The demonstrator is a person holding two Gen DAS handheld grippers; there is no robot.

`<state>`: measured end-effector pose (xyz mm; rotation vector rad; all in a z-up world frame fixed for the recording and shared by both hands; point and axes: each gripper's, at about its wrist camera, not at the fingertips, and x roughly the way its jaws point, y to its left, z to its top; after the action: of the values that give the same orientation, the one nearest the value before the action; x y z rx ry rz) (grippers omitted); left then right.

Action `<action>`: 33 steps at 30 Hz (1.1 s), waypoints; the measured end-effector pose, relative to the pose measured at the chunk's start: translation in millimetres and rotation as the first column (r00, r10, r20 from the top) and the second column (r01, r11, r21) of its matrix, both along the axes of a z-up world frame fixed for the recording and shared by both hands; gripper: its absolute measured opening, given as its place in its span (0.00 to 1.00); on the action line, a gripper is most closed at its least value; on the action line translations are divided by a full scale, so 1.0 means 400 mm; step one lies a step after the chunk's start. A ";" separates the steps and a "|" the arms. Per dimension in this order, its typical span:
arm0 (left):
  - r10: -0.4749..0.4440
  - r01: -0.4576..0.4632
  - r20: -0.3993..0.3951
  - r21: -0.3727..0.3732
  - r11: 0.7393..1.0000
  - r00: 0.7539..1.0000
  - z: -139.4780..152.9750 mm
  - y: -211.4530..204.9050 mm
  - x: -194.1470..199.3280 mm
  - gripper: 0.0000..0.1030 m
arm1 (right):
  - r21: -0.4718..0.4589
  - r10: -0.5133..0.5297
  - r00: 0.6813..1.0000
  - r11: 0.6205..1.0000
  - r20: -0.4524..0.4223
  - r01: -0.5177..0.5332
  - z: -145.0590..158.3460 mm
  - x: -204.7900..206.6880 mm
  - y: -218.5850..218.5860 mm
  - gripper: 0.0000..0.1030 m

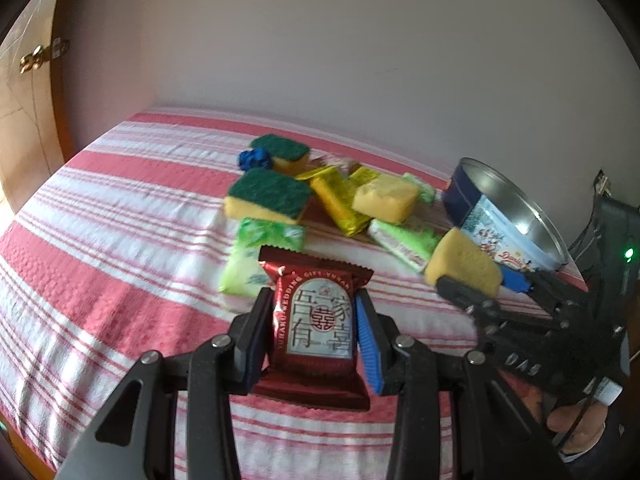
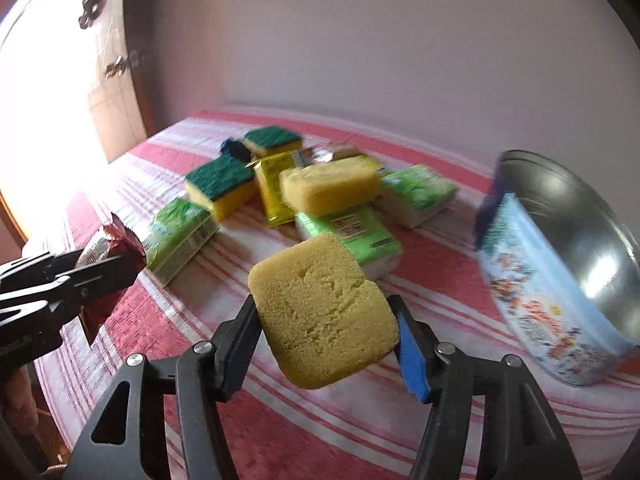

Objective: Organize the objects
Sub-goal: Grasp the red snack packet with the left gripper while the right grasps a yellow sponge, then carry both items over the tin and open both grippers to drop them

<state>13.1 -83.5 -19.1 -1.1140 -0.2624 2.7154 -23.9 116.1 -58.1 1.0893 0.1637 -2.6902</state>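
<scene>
Sponge (image 2: 326,312) (yellow side up) sits pinched between the right gripper's (image 2: 326,320) jaws, while the left gripper (image 1: 314,320) clamps a red snack packet (image 1: 314,328) between its pads.

Both wrist views look forward and downward, close over the striped table (image 1: 120,208), sharing the sponge-and-packet pile (image 1: 328,200) and round tin (image 2: 560,288), and each catches the other tool at its edge.
</scene>
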 end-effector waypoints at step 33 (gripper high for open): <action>-0.318 0.306 -0.225 -0.085 0.948 0.921 0.153 0.578 -0.175 0.38 | -0.066 -0.531 0.818 0.845 -0.224 0.530 0.123 -0.030 0.584 0.62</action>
<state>-56.9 147.8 42.2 -0.7548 0.0182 2.5413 -36.0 349.7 -9.0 0.9140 -0.1275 -3.3182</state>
